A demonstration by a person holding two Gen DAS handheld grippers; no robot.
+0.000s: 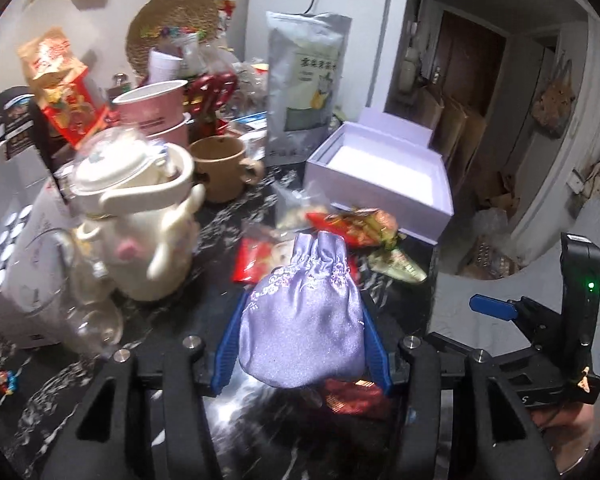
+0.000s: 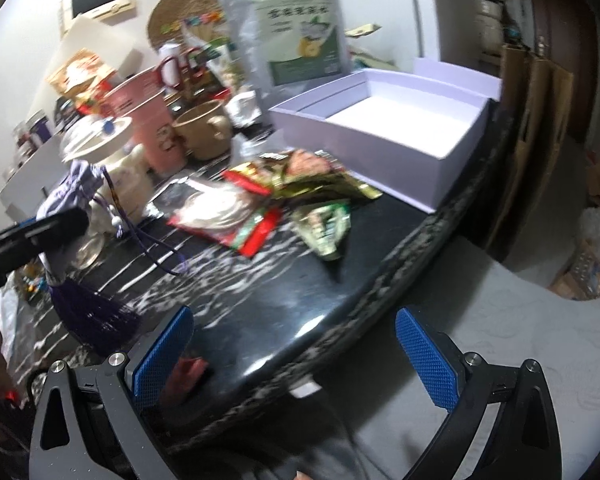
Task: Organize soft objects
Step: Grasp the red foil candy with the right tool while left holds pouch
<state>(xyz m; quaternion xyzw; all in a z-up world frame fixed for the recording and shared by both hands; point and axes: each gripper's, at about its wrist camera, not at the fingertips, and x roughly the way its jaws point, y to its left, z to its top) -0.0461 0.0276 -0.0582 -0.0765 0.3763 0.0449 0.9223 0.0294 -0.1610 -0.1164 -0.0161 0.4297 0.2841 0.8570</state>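
My left gripper (image 1: 302, 320) is shut on a lilac satin drawstring pouch (image 1: 302, 312) and holds it above the black marble table (image 1: 228, 400). In the right wrist view the pouch (image 2: 66, 196) hangs at the left with its purple cord and tassel (image 2: 96, 316) trailing down. My right gripper (image 2: 296, 344) is open and empty over the table's near edge. An open lilac box (image 1: 380, 172) with a white inside stands at the far right, also in the right wrist view (image 2: 384, 128). Several snack packets (image 2: 284, 196) lie between pouch and box.
A cream teapot (image 1: 140, 216), glass mug (image 1: 60, 292), tan mug (image 1: 220, 168), pink cups (image 1: 156, 108) and a tall silver pouch (image 1: 304, 84) crowd the table's left and back. The rounded table edge (image 2: 400, 272) drops to a grey surface at the right.
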